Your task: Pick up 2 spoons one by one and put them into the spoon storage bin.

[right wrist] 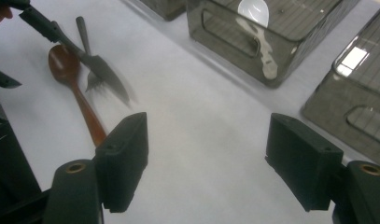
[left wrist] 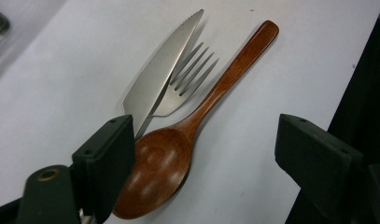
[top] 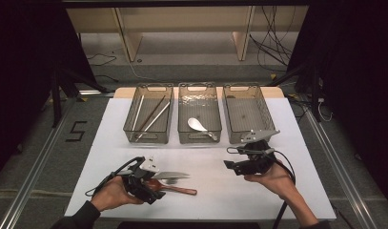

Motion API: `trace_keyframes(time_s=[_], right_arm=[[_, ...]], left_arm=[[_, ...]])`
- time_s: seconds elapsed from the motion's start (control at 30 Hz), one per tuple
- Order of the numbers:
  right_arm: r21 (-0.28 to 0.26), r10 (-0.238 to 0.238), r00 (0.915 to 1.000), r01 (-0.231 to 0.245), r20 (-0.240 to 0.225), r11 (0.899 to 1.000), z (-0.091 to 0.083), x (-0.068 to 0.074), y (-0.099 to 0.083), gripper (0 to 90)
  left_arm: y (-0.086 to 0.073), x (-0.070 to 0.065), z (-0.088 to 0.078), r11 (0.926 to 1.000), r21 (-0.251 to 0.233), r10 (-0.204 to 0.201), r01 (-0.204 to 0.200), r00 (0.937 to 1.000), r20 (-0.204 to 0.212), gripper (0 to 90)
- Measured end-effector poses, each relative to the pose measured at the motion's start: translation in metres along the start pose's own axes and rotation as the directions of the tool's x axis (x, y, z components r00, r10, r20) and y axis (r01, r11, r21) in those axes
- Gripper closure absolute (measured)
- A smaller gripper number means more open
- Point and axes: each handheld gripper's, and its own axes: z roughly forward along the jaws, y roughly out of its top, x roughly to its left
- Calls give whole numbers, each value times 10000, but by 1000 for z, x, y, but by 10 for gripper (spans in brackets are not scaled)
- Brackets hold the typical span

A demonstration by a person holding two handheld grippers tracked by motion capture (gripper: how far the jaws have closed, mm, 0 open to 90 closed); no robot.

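Already chopsticks [top: 148, 115] and a white spoon [top: 197, 125] are binned, while knife [left wrist: 162, 74], fork [left wrist: 185, 84] and wooden spoon [left wrist: 178, 144] are left between wide-open left gripper [left wrist: 215, 154] jaws; right gripper [right wrist: 206, 154] is held open, empty.

A white table [top: 206, 186] carries three bins [top: 199, 119] in a far row. Near left lie a knife [top: 170, 175], fork [top: 171, 181] and wooden spoon [top: 175, 189] (touching one another).
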Motion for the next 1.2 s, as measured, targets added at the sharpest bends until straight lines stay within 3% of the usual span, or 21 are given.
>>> trace_keyframes(time_s=[0.37, 0.67, 1.03, 1.2], right_arm=[[143, 130, 9999, -130, 7, 9998, -9, 5, -25, 297], [5, 267, 9996, -267, 4, 9996, -14, 11, -38, 291], [78, 177, 9998, -176, -128, 9998, -14, 15, -41, 292], [143, 134, 9998, -132, -149, 9998, -13, 15, -41, 292]], left_arm=[[8, 0, 8, 9976, 522, 445, -455, 9988, 196, 254], [14, -1, 18, 9871, 1296, 885, -936, 9951, 441, 365], [21, 3, 34, 9722, 1834, 1377, -1454, 9890, 542, 477], [24, 5, 38, 9708, 1829, 1468, -1551, 9875, 583, 507]])
